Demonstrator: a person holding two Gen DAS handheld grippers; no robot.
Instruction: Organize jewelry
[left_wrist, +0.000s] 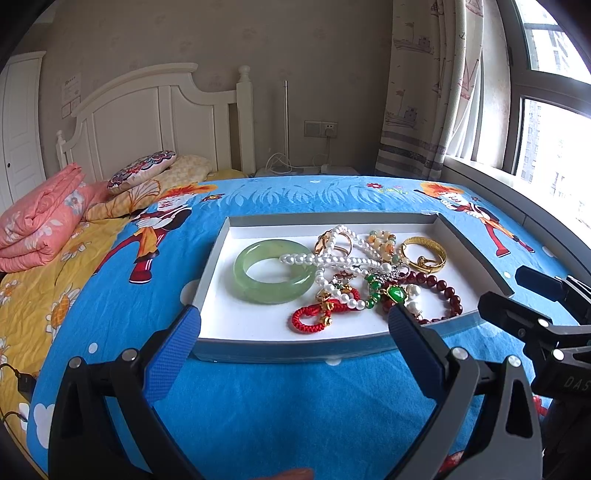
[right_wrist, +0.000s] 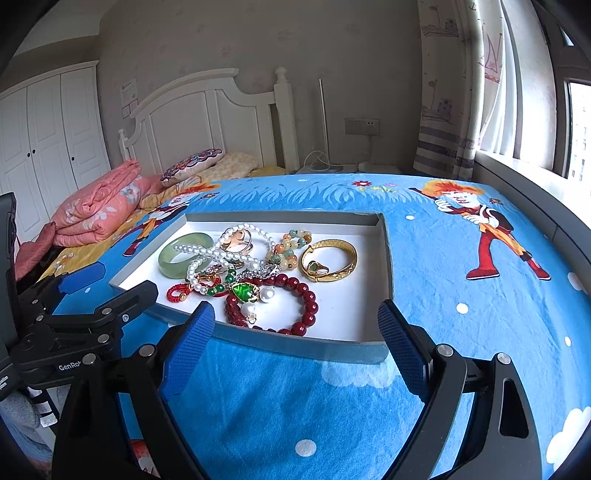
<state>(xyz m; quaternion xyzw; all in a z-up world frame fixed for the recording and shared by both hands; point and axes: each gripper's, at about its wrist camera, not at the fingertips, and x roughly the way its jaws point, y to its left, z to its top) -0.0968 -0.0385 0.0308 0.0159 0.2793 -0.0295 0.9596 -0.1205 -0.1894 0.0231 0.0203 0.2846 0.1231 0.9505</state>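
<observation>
A shallow white tray (left_wrist: 236, 325) (right_wrist: 354, 325) lies on the blue cartoon bedspread and holds tangled jewelry. In it are a green jade bangle (left_wrist: 275, 271) (right_wrist: 181, 256), a pearl necklace (left_wrist: 332, 258) (right_wrist: 207, 254), a gold bangle (left_wrist: 424, 253) (right_wrist: 330, 260), a dark red bead bracelet (left_wrist: 443, 291) (right_wrist: 291, 306), a red cord bracelet (left_wrist: 317, 314) (right_wrist: 177, 291) and a green pendant (left_wrist: 397, 294) (right_wrist: 243, 290). My left gripper (left_wrist: 293, 325) is open and empty at the tray's near edge. My right gripper (right_wrist: 295, 321) is open and empty just before the tray's near edge.
The blue bedspread (right_wrist: 461, 258) covers the bed. A folded pink quilt (left_wrist: 40, 221) and pillows (left_wrist: 142, 171) lie at the far left by the white headboard (left_wrist: 147, 110). A window and curtain (left_wrist: 424, 92) stand at the right. The other gripper shows in each view (left_wrist: 535, 317) (right_wrist: 85, 317).
</observation>
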